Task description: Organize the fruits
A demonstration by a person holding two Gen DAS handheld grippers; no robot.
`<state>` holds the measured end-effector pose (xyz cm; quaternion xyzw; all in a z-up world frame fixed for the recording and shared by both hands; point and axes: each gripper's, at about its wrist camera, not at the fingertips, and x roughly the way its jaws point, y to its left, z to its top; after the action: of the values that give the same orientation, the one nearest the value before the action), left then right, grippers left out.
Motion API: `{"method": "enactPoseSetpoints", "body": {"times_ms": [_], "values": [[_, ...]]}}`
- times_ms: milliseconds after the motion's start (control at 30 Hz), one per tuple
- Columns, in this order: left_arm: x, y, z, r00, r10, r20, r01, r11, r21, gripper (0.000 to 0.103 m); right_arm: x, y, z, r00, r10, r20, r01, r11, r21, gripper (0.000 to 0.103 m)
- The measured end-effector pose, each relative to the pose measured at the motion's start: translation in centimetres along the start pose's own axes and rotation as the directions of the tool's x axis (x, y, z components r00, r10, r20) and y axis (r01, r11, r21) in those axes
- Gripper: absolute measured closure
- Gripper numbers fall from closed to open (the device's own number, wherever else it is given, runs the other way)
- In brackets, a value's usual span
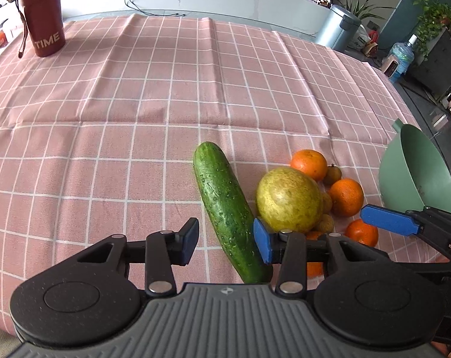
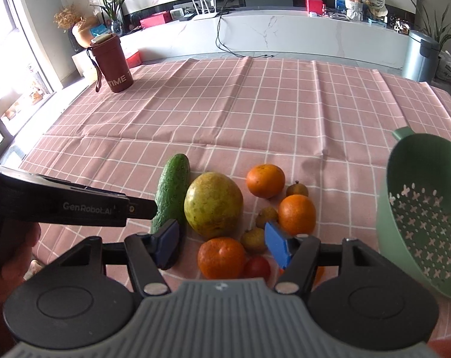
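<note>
The left gripper (image 1: 225, 240) hangs low over the pink checked tablecloth (image 1: 121, 113) with its blue pads spread wide. The near part of a cucumber (image 1: 225, 205) lies between them; the right pad looks to be against its skin or just beside it, the left pad stands clear.

The right gripper (image 2: 224, 244) is also spread wide, holding nothing. Between its pads, from the right wrist view, sit a tangerine (image 2: 222, 257), a small red fruit (image 2: 257, 267) just right of it and a small brownish round fruit (image 2: 253, 239) behind.

Just beyond lies the rest of the pile. A large yellow-green round fruit (image 2: 213, 204) rests beside the cucumber, touching or nearly so. To its right are two more oranges (image 2: 297, 214), one farther back (image 2: 265, 180), with small brown fruits (image 2: 297, 190) tucked among them.

At the right edge a green colander (image 2: 419, 208) is tipped on its side, its perforated inside facing the fruit, with nothing seen in it.

At the far left of the cloth stands a dark red cup (image 1: 43, 15) marked TIME, upright with a strap hanging down, well apart from the fruit. Behind the table runs a white marble counter (image 2: 285, 32), and a grey bin (image 2: 419, 56) stands on the floor at right.
</note>
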<state>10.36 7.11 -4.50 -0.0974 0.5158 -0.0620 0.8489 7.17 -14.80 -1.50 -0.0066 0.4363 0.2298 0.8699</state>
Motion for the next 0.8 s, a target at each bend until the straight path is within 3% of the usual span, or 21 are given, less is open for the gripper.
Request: {"method": "enactPoseSetpoints", "body": {"times_ms": [300, 667, 800], "values": [[2.1, 2.2, 1.1, 0.995, -0.095, -0.006, 0.094, 0.991, -0.098, 0.052, 4.6, -0.5, 1.5, 0.998, 0.045, -0.036, -0.045, 0.999, 0.009, 0.041], [4.2, 3.4, 1.5, 0.984, -0.174, -0.03, 0.168, 0.973, -0.157, 0.047, 6.8, -1.5, 1.8, 0.993, 0.097, -0.061, -0.092, 0.992, 0.081, 0.044], [4.5, 3.9, 1.5, 0.976, -0.217, -0.03, 0.207, 0.959, -0.195, 0.056, 6.7, -1.6, 1.7, 0.994, 0.094, -0.057, -0.089, 0.993, 0.083, 0.044]]}}
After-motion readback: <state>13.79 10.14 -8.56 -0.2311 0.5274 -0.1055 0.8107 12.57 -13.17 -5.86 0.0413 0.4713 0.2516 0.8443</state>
